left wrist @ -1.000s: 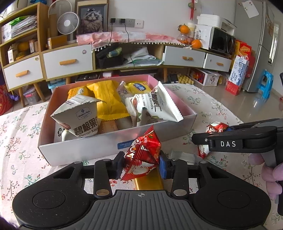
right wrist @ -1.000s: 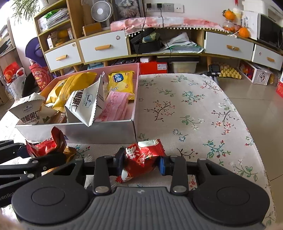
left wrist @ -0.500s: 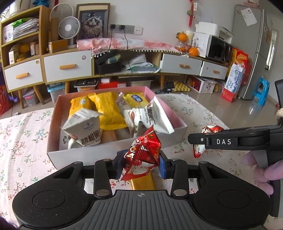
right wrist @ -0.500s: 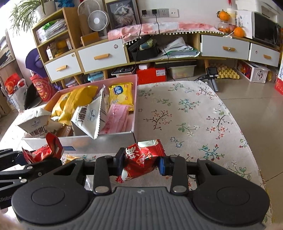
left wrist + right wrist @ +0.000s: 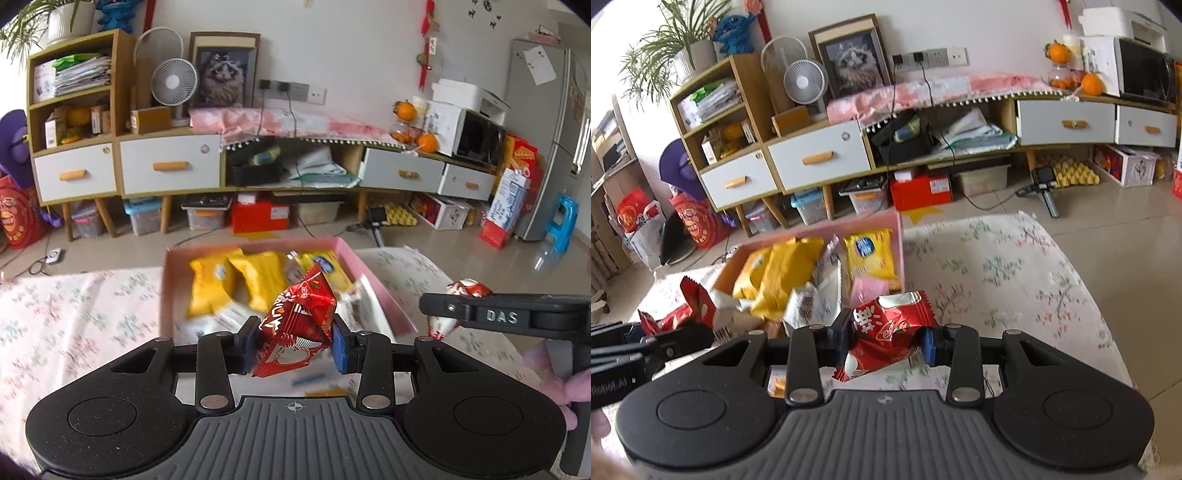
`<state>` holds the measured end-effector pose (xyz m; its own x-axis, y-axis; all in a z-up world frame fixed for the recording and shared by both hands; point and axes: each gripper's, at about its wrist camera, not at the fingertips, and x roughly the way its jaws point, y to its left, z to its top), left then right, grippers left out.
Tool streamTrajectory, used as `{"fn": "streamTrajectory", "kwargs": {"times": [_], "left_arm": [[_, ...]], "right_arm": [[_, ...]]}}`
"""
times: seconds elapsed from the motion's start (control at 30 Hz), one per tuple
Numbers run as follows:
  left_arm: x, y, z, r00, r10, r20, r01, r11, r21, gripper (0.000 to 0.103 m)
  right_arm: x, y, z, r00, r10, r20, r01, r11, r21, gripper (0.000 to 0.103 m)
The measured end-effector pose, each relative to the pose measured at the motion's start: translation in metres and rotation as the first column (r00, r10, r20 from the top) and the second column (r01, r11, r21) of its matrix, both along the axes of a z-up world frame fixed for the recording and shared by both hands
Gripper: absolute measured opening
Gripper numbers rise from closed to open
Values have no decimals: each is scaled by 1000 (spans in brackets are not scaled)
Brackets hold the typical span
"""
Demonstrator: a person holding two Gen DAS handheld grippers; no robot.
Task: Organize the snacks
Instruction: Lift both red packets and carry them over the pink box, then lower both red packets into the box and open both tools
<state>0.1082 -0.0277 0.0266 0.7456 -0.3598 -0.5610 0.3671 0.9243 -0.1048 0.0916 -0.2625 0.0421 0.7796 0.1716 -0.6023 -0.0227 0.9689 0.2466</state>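
Counter (image 5: 1015, 266) w/ floral cloth carries pink box (image 5: 373, 280) holding yellow snack packs (image 5: 236, 284). Left gripper (image 5: 294, 341) clenched on red snack packet (image 5: 299, 325), above box's near edge. Right gripper (image 5: 884, 341) grasping second red packet (image 5: 886, 332), just beside box.

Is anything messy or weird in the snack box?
Yes. Inside the pink cardboard box, the yellow snack bags and white pouches lie jumbled, tilted and overlapping, not in neat rows.
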Motion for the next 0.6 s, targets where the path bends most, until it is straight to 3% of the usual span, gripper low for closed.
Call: {"fn": "streamTrajectory", "kwargs": {"times": [0.13, 0.3, 0.6], "left_arm": [[23, 7, 13, 1000, 16, -22, -16, 1000, 11, 36], [61, 9, 20, 994, 31, -107, -28, 999, 32, 36], [117, 10, -4, 959, 63, -275, -53, 998, 45, 36]], "right_arm": [[12, 3, 5, 1000, 15, 21, -15, 1000, 2, 33], [31, 7, 9, 999, 19, 41, -20, 999, 28, 33], [59, 11, 0, 999, 42, 25, -43, 998, 40, 34]]}}
